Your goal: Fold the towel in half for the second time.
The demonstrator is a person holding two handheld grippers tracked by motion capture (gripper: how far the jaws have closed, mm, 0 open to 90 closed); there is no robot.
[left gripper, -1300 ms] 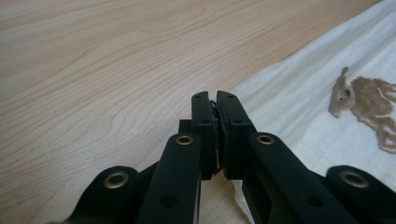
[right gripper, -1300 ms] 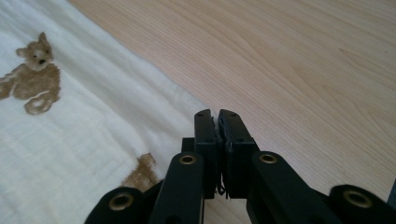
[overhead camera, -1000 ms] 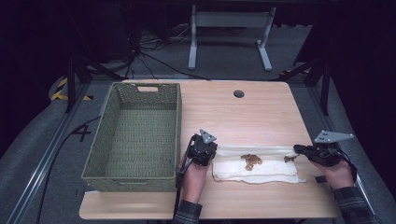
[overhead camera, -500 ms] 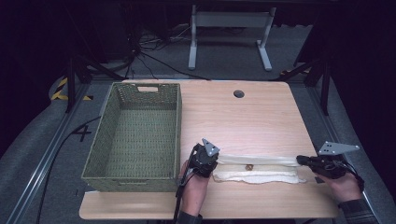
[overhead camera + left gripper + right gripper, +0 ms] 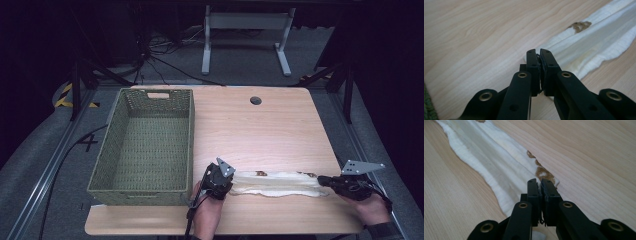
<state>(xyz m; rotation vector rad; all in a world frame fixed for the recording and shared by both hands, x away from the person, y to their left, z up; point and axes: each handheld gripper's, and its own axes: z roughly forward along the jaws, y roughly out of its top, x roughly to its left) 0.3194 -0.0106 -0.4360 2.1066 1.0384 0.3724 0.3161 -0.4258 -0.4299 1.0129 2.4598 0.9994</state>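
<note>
While both grippers, left (image 5: 223, 178) and right (image 5: 326, 181), stay clamped on the towel (image 5: 275, 183) ends, I'd keep the fold edges lined up and taut.

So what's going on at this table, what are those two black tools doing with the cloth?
A person is folding a white towel with a pair of tongs in each hand. The left tongs pinch one end of it and the right tongs the other, both shut on the fabric. The towel lies as a long narrow strip near the front edge of the wooden table. A green woven basket sits empty at the left.
</note>
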